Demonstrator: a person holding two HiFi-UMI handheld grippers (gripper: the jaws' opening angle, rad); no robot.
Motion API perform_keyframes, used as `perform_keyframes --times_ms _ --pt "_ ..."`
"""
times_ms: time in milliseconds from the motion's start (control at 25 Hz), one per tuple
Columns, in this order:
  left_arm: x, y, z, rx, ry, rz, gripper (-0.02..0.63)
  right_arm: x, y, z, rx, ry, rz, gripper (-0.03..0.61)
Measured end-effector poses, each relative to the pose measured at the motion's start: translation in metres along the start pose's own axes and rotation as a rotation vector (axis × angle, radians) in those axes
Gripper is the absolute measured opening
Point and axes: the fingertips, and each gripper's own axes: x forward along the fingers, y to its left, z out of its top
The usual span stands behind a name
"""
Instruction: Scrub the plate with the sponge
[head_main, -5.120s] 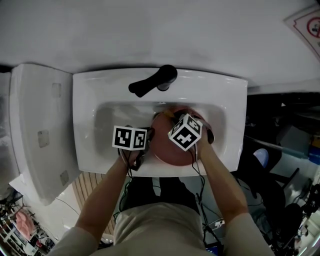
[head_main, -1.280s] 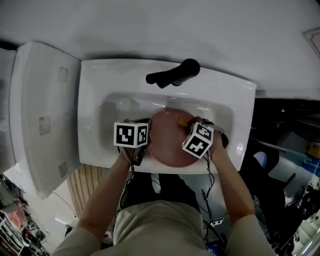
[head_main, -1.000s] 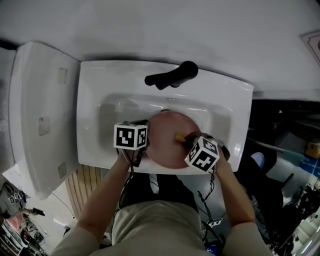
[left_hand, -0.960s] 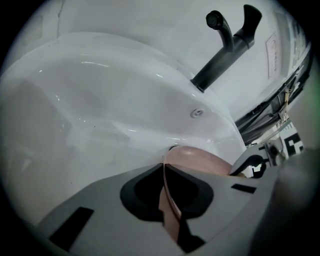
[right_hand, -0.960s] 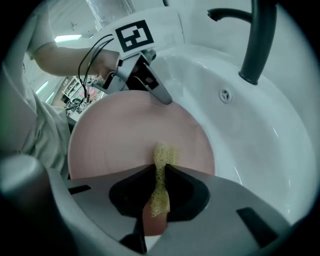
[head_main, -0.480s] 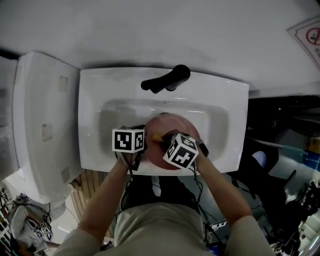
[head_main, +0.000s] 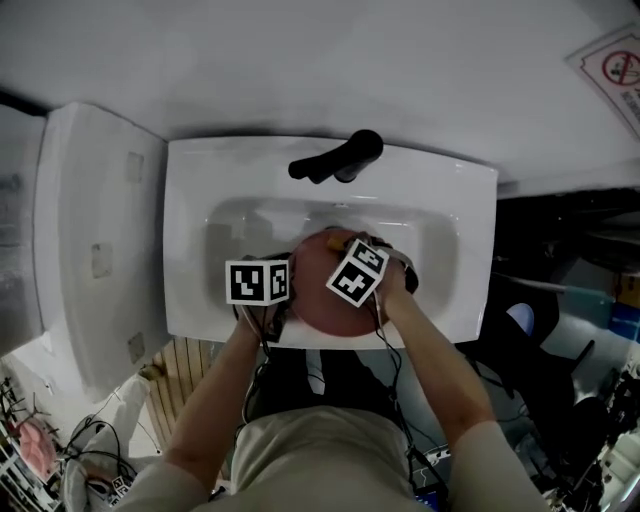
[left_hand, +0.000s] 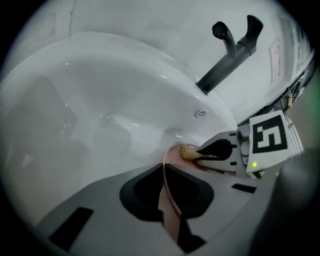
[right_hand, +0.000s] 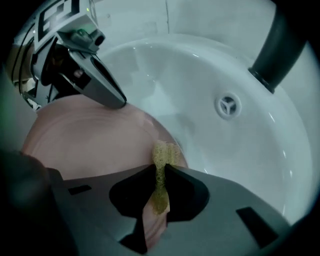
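Right gripper, clenching sponge, slid to far rim of plate; next stroke runs back toward me, left gripper pinching its edge.

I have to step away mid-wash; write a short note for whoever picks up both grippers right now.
Left gripper: shut on the plate rim, steadying it in the sink.
Right gripper: shut on the sponge, its tip at the plate's far edge.
Done: unclear; no suds or dirt show.
Left: scrub across the plate's face.
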Motion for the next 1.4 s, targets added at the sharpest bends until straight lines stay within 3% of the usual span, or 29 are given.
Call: perform_keyframes --times_ms 240,560,800,1000,1400 --pt "-0.009 -0.002 0.000 0.080 0.007 0.010 0.046 -0.028 -0.016 -0.040 0.081 0.052 -0.085 0.061" --pt "-0.047 -0.003 0.013 0.184 -0.053 0.076 0.100 -0.103 -0.027 -0.058 0.360 -0.166 -0.179 0.066" --pt "-0.098 -0.025 0.043 0.287 -0.175 0.083 0.094 -0.174 -0.029 -0.056 0.486 -0.353 -0.244 0.067" --pt "-0.143 -0.057 0.084 0.378 -0.323 0.100 0.048 -0.252 -0.039 -0.038 0.497 -0.550 -0.374 0.068" --pt "-0.250 -0.132 0.125 0.563 -0.599 0.112 0.012 -0.405 -0.016 -0.003 0.469 -0.899 -0.498 0.071"
